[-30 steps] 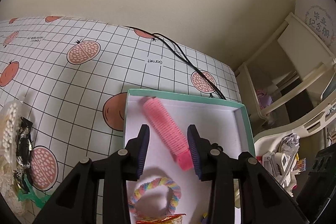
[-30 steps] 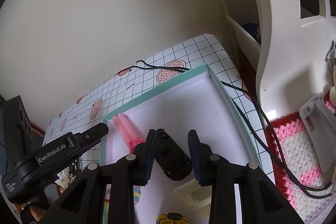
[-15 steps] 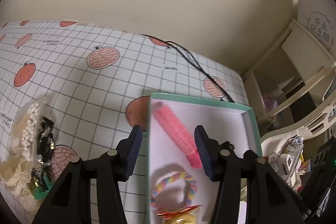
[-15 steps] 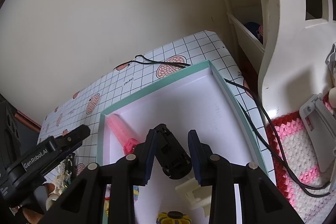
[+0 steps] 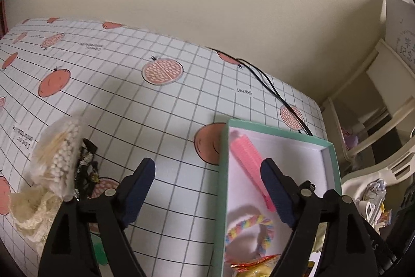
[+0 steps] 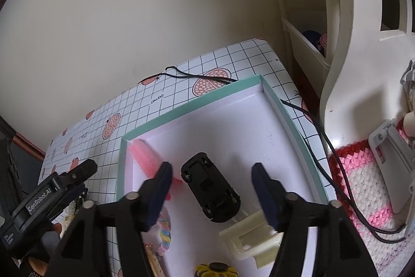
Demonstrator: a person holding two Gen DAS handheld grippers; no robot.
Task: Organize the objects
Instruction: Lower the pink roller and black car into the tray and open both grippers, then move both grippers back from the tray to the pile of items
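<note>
The right gripper [image 6: 211, 190] hung with jaws spread wide around a black toy car [image 6: 210, 194], which lay belly-up and untouched between them in the teal box [image 6: 186, 110]. The left gripper [image 5: 207, 188] also gaped empty, its right finger over a ribbed pink roller [image 5: 246, 157].

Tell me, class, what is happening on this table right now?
A person is sorting small items into a shallow white box with a teal rim. Both grippers are open and empty. The right gripper hovers over a black toy car lying in the box beside a pink hair roller. The left gripper straddles the box's left edge, near a bag of cotton swabs outside it.
</note>
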